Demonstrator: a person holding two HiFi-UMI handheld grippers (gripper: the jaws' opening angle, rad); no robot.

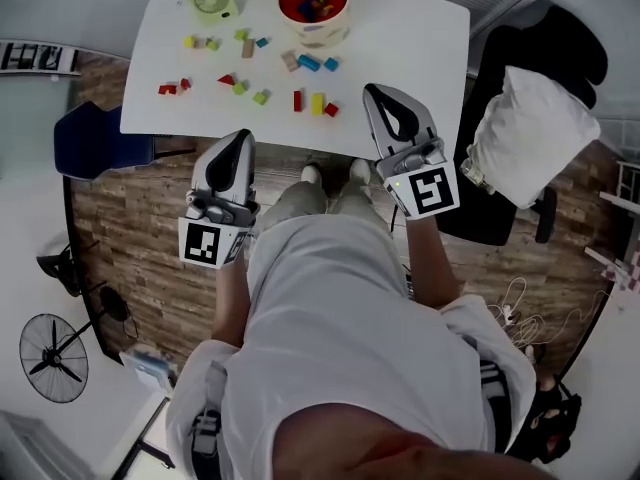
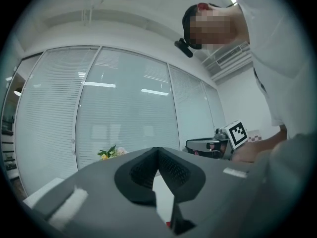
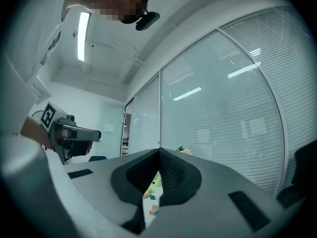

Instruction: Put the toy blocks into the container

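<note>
White worktop (image 1: 420,38) pictured from above; left tongs (image 1: 240,138) and right tongs (image 1: 372,92) held at its near edge, both pressed closed, nothing gripped; round container (image 1: 315,30) set at the far edge, toy blocks (image 1: 317,103) scattered before it, several already inside

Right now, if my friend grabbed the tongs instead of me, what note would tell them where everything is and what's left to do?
The left tongs are shut and hold nothing, close to the body and short of the table.
The right tongs are shut and hold nothing, with the tip showing over the table's near edge.
The bucket stands at the far side of the table, with a few blocks already inside.
Many loose blocks lie scattered in front of and to the left of the bucket.
Left to do: pick up each loose block and drop it in the bucket.
</note>
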